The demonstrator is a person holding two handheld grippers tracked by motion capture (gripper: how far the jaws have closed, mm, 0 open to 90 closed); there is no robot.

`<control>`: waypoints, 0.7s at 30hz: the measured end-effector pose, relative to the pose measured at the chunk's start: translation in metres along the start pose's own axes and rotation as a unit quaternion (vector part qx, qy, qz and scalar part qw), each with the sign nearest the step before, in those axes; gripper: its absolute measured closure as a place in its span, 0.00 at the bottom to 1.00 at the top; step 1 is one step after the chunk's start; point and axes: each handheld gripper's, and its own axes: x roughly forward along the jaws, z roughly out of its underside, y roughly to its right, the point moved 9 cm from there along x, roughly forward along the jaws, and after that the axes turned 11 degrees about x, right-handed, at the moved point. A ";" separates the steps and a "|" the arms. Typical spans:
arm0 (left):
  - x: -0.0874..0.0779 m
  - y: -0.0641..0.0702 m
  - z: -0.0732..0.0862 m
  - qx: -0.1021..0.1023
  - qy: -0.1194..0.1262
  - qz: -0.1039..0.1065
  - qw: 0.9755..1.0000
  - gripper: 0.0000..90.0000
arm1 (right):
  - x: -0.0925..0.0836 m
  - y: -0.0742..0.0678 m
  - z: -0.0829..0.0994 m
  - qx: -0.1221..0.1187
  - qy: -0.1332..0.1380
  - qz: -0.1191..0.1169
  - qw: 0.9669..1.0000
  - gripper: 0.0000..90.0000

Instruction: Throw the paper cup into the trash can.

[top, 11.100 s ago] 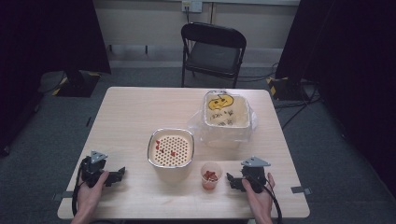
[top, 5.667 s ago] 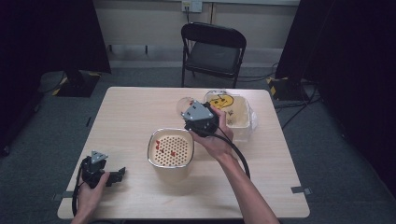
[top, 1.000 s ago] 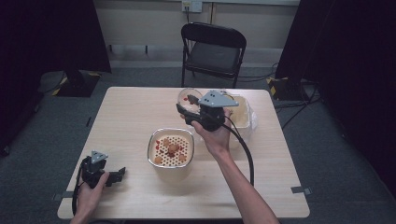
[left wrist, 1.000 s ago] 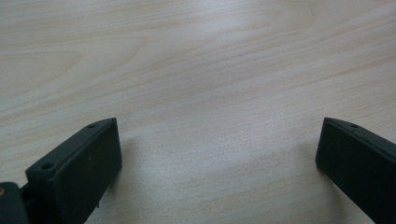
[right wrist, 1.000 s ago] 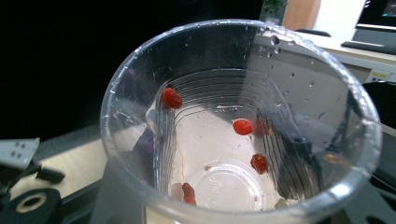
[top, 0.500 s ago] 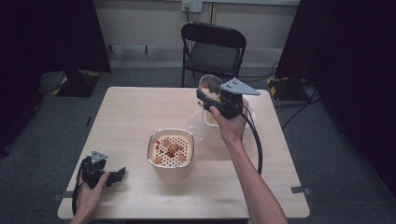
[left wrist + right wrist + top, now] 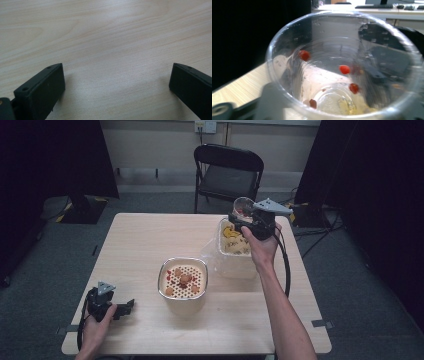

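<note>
- Pale wood table (image 7: 150,240) across centre of high view; dark floor around, black folding chair (image 7: 227,172) beyond far edge, upper middle of frame.
- Lower left of high view: left gripper (image 7: 122,307) lying on tabletop near front edge, held by left hand (image 7: 95,322), grey three-cornered plate on top, black cable looping beside wrist.
- Left gripper view: two black jaws spread wide at bottom corners, bare wood grain between, nothing gripped.
- Centre of high view: cream perforated strainer bowl (image 7: 183,285) standing on table, a few orange-brown and red pieces (image 7: 181,279) lying on holed insert.
- Right of centre: cream tub (image 7: 231,251) with yellow print inside, clear plastic bag crumpled around its base, just beside strainer bowl and apart from it.
- Upper right of high view: right hand (image 7: 261,247) raised above tub, right gripper (image 7: 240,220) clamped on clear plastic cup (image 7: 243,207), cup held up in air over far side of tub, grey plate on top of gripper, cable trailing down along forearm.
- Right gripper view: clear cup (image 7: 342,65) close up, mouth facing camera, tipped on side, jaws closed on its wall at bottom left; small red bits (image 7: 344,69) stuck to inner wall, wet residue near base; table edge at lower left, dark background upper left.
</note>
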 end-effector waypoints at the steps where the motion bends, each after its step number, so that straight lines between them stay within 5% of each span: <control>1: 0.000 0.000 0.000 0.000 0.000 0.000 1.000 0.00 | 0.000 0.002 0.001 0.002 -0.002 0.000 1.000 0.45; 9: 0.000 0.000 0.000 0.000 0.000 -0.001 1.000 0.00 | 0.008 0.017 0.005 0.015 -0.009 0.036 0.999 0.25; 21: 0.000 0.000 0.000 0.000 0.000 0.000 1.000 0.00 | 0.006 0.017 0.005 0.007 -0.024 0.029 0.999 0.17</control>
